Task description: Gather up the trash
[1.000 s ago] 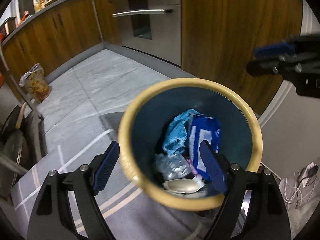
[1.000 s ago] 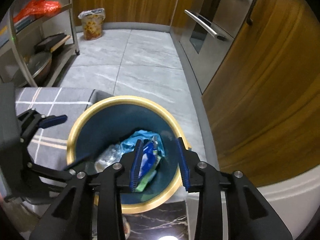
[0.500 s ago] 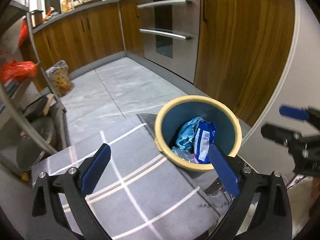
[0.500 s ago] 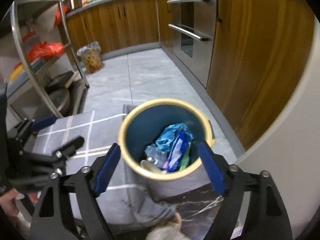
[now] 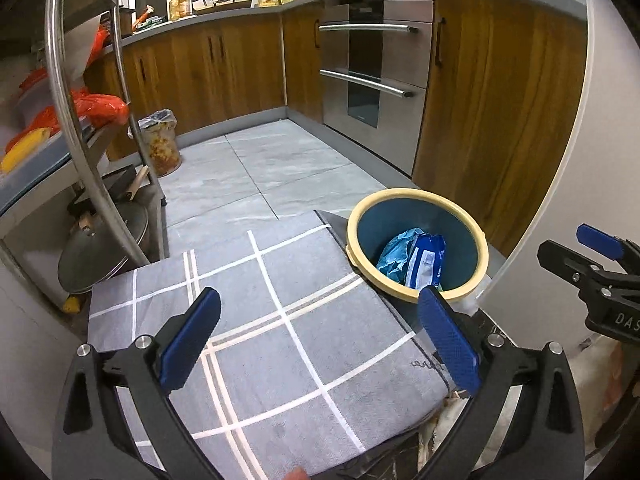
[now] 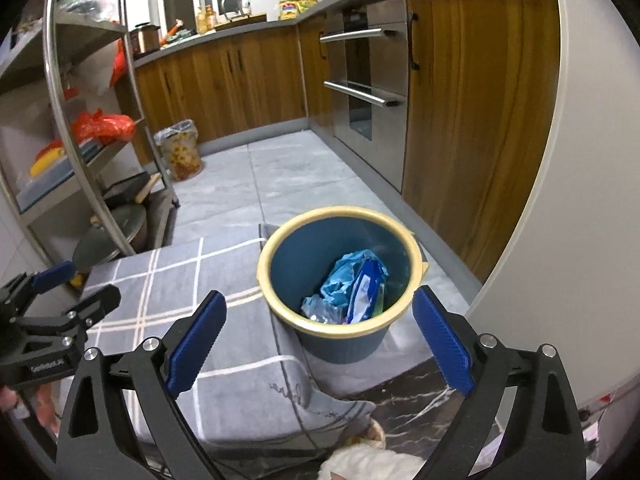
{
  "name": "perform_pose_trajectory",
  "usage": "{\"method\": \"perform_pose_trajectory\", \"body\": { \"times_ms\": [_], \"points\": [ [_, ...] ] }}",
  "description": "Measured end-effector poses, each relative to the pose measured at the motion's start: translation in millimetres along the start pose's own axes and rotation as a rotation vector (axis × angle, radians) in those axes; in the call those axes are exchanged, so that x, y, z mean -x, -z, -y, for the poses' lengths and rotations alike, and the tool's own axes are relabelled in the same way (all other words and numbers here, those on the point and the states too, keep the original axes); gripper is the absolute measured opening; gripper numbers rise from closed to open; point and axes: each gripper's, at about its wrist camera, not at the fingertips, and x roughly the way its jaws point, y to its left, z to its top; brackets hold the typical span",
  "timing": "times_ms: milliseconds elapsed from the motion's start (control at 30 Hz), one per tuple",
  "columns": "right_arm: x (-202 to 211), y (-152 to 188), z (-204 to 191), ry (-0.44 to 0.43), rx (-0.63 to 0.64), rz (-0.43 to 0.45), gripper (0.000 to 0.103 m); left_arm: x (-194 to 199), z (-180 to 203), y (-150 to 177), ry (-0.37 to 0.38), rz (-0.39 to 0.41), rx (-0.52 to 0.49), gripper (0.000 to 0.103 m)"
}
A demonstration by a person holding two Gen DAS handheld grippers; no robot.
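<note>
Now both tongs, left tongs point(image 5: 320, 340) and right tongs point(image 6: 320, 340), gape wide, freshly spread, holding nothing.

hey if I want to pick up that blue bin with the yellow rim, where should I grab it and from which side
Probably the yellow rim of the blue plastic bin, from above: it stands upright and open, so one finger can drop inside and one outside. Take the near edge; the grey checked cloth crowds its left side.
</note>
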Motion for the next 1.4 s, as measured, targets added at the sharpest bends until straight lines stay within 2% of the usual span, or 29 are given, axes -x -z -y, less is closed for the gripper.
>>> {"method": "perform_pose_trajectory", "body": {
  "times_ms": [133, 1400],
  "points": [
    [-1.6, 1.3, -2.1, 0.004, 0.001, -0.008, 0.094, 3.8, -0.2, 4.1, -0.003, 0.017, 0.005, 0.097],
    [-6.4, 4.2, -1.9, 0.029, -0.018, -0.028, 0.094, -0.8, 12.1, 6.8, -0.006, 0.003, -0.043, 0.097]
  ]
}}
